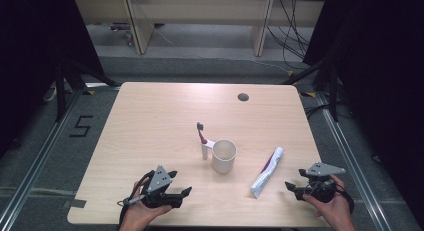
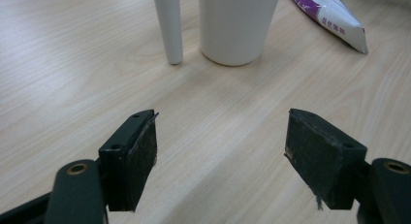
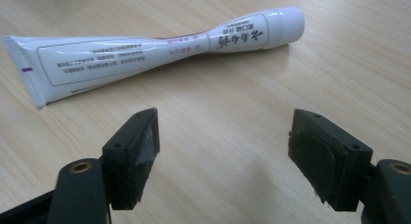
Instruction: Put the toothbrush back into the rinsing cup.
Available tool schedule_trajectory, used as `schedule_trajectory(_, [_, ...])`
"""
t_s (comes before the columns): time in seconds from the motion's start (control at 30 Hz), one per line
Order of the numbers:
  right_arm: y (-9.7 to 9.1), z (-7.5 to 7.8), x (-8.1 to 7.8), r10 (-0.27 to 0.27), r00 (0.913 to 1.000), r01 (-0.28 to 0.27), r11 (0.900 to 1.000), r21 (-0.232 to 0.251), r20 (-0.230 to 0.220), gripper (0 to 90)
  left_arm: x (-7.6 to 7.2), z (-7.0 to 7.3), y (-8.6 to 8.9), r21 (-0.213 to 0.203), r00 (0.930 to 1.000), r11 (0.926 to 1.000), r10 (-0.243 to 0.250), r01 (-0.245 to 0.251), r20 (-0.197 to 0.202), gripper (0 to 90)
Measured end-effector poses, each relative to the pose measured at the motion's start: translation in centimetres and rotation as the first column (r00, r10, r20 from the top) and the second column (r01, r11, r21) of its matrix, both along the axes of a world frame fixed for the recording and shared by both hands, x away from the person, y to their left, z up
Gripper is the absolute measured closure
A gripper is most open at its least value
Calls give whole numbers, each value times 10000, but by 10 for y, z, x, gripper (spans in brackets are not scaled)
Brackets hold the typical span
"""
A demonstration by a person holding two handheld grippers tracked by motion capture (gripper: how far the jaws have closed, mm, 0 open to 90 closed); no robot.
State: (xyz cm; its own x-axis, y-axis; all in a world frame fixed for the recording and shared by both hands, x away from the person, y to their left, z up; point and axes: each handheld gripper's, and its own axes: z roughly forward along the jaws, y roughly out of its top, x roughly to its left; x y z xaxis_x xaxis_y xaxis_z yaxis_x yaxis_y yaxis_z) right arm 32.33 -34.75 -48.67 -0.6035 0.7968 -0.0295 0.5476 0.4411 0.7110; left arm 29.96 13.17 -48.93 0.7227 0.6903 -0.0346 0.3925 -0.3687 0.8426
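R claw (image 3: pixel 223 151) wide open, empty, near-right on counter (image 1: pixel 150 121) | toothpaste tube (image 3: pixel 145 54) flat just ahead of it, rt of cup (image 1: pixel 223 155) | light, soft, slick; I'd grab stiffer cap-end shoulder | L claw (image 2: pixel 220 151) open, empty, near-left.

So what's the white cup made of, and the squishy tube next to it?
The cup looks like matte white plastic, perhaps ceramic: smooth, even walls with little shine. The toothpaste tube looks like soft glossy plastic: it is pinched in the middle, flat at its crimped end, and light glints along it. The table looks like pale wood-grain laminate.
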Motion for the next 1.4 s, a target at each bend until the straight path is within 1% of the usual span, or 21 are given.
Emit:
schedule_trajectory(0.07, [-1,1,2,-71,9997,76,9997,238,-216,294,0,-1,-1,-77,10000,10000,61,-61,-22,265])
schedule_trajectory(0.1, [-2,1,3,-90,9999,90,9999,78,64,296,0,-1,-1,-39,10000,10000,65,-65,-17,264])
schedule_trajectory(0.13, [0,1,2,-286,9995,290,9993,254,-145,304,0,-1,-1,-27,10000,10000,56,-56,-17,264])
schedule_trajectory(0.2, [-3,2,6,-72,9997,72,10000,27,216,320,0,-2,-2,-112,10000,9999,87,-88,-45,264])
schedule_trajectory(0.33, [0,4,8,-103,9998,117,9969,777,-183,365,2,-3,0,-86,9999,9999,112,-113,-39,264])
schedule_trajectory(0.37, [-1,4,10,-18,9998,5,9976,687,187,367,2,-3,0,-67,9998,9998,202,-203,-79,264])
schedule_trajectory(0.43, [1,5,11,-207,9997,213,9971,728,-93,397,3,-3,1,125,9999,9999,83,-82,-74,264])
schedule_trajectory(0.47, [-1,6,14,25,9999,-34,9986,537,164,400,3,-4,1,132,10000,9999,51,-51,-45,264])
schedule_trajectory(0.53, [2,8,15,-131,9999,125,9975,691,80,421,3,-3,1,171,10000,9998,40,-39,-30,264])
schedule_trajectory(0.67, [1,12,24,52,9985,-77,9989,455,552,450,3,-4,-1,-13,9999,10000,93,-93,-42,264])
schedule_trajectory(0.77, [3,14,27,-204,9997,194,9977,656,150,464,3,-4,-1,-53,9999,9999,104,-105,-92,264])
schedule_trajectory(0.83, [2,15,33,-77,9994,59,9985,553,325,479,4,-4,-1,52,9999,10000,84,-83,-87,264])
schedule_trajectory(0.87, [2,15,35,-56,9990,37,9991,421,446,481,3,-4,-2,-98,9999,9999,100,-101,-79,264])
schedule_trajectory(0.9, [3,16,36,-202,9995,188,9983,556,257,487,3,-3,-2,-86,9999,9999,144,-144,-63,264])
schedule_trajectory(0.93, [2,16,38,-135,9993,118,9988,484,352,497,4,-2,0,153,10000,9999,21,-20,-70,264])
schedule_trajectory(1.0, [0,16,43,-107,9986,83,9989,458,518,512,4,-2,0,189,9999,9998,89,-88,-63,264])
schedule_trajectory(1.03, [2,16,42,-313,9995,305,9968,746,94,525,4,-2,0,189,9999,9998,85,-84,-69,264])
schedule_trajectory(1.17, [0,18,49,-101,9996,90,9991,414,278,584,4,-2,1,167,9999,9998,48,-47,-93,264])
schedule_trajectory(1.23, [2,19,52,-99,9993,84,9991,421,352,617,4,-3,-1,-32,9998,9999,125,-125,-149,264])
schedule_trajectory(1.27, [1,19,55,24,9982,-39,9997,234,596,634,4,-4,-1,-69,9998,9999,140,-141,-124,264])
schedule_trajectory(1.4, [5,19,61,4,9990,-20,9993,372,445,707,4,-3,0,-16,9998,9998,174,-174,-87,264])
